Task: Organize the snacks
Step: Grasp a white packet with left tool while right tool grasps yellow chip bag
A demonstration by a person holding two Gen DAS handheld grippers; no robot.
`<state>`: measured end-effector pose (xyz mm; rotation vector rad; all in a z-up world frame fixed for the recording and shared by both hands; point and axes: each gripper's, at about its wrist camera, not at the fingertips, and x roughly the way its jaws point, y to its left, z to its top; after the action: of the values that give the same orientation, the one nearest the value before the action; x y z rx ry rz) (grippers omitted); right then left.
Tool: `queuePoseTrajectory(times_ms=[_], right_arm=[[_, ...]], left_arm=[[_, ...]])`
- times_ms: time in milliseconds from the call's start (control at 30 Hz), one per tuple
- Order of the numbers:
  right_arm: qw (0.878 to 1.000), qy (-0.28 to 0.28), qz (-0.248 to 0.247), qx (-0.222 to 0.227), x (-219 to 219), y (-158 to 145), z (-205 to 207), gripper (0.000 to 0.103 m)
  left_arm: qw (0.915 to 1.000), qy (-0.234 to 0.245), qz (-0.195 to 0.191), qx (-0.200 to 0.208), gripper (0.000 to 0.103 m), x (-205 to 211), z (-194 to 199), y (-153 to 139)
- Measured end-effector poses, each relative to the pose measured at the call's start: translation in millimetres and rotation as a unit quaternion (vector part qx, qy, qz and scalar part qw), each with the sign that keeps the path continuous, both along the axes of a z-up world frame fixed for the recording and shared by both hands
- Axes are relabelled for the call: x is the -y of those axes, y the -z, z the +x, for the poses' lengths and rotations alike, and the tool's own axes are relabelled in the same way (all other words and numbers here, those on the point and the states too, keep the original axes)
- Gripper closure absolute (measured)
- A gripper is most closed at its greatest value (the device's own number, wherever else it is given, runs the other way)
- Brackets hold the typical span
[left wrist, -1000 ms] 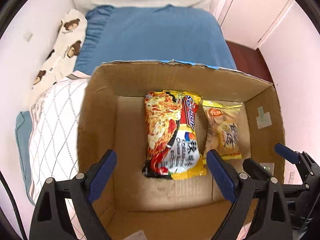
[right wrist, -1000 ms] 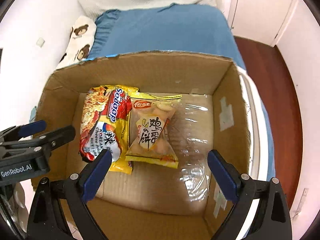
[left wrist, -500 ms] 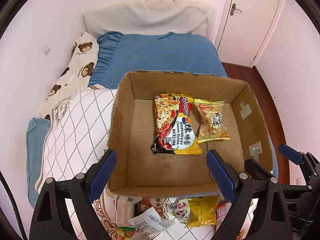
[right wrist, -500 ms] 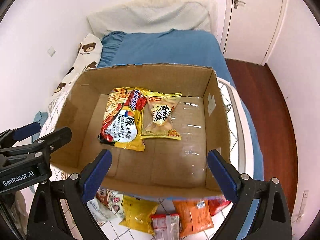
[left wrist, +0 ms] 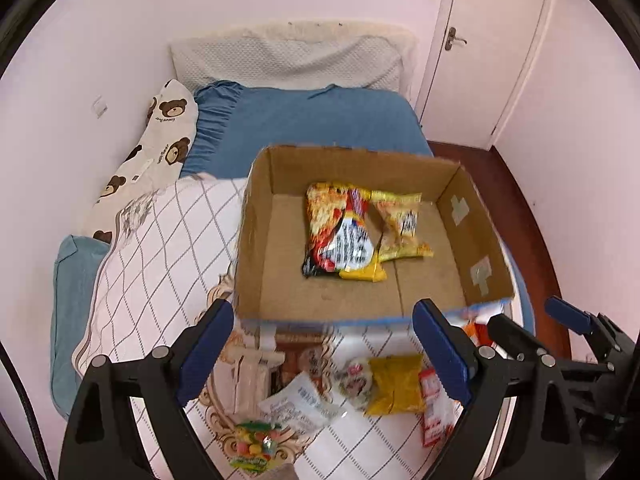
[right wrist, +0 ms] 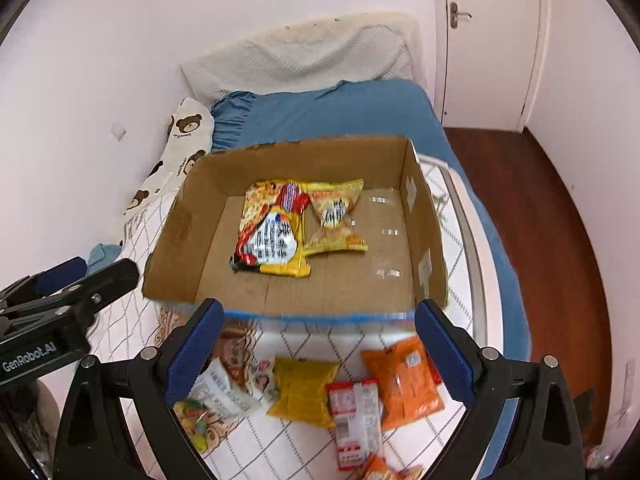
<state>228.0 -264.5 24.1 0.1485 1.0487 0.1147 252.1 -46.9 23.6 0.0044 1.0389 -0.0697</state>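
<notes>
An open cardboard box [left wrist: 256, 236] [right wrist: 176, 232] stands on the bed. Inside lie a red and yellow noodle packet [left wrist: 340, 236] [right wrist: 272, 232] and a yellow biscuit packet [left wrist: 400, 224] [right wrist: 336, 220], side by side. Loose snacks lie on the quilt in front of the box: a yellow packet [left wrist: 396, 384] [right wrist: 302, 392], an orange packet [right wrist: 402, 380], a red and white packet [right wrist: 356, 416], a white packet [left wrist: 300, 404] and a candy bag [left wrist: 252, 444]. My left gripper [left wrist: 324, 340] and right gripper [right wrist: 316, 340] are both open and empty, held above the loose snacks.
A white checked quilt [left wrist: 160, 248] covers the near bed, blue sheet [left wrist: 304, 120] behind. A bear-print pillow [left wrist: 160, 136] lies at the left wall. A white door [left wrist: 488, 40] and wooden floor [right wrist: 532, 216] are on the right.
Both grippers have pulled back and up from over the box. The box now looks smaller and the loose snacks on the quilt have come into view.
</notes>
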Motion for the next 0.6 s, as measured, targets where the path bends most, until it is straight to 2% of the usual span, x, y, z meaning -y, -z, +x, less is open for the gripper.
queuePoseTrajectory(times_ms=[133,167,200,267,367,433,567,600], right_arm=[[0.999,0.007,0.019,-0.04,10,34,-20,0.005],[0.998,0.007,0.024,-0.052,12,43,-25,0.013],[0.997,0.008,0.032,-0.067,13,56,-30,0.033],[0.994,0.008,0.041,-0.096,14,79,-38,0.042],[0.989,0.016,0.066,-0.129,14,111,-46,0.042],[0.986,0.026,0.084,-0.142,13,127,-46,0.042],[0.977,0.044,0.13,-0.163,8,152,-40,0.042],[0.976,0.044,0.134,-0.166,5,156,-37,0.042]], left_arm=[[0.9989,0.003,0.034,-0.033,0.011,-9,-20,33],[0.998,0.0,0.036,-0.053,0.011,-13,-25,48],[0.9962,-0.004,0.028,-0.082,0.011,-19,-29,66],[0.9895,-0.02,0.001,-0.143,0.011,-31,-35,101],[0.9711,-0.057,-0.069,-0.221,0.011,-47,-40,156],[0.96,-0.083,-0.099,-0.249,0.011,-50,-38,182],[0.9417,-0.127,-0.146,-0.275,0.012,-51,-26,221],[0.9403,-0.136,-0.145,-0.277,0.017,-51,-23,227]])
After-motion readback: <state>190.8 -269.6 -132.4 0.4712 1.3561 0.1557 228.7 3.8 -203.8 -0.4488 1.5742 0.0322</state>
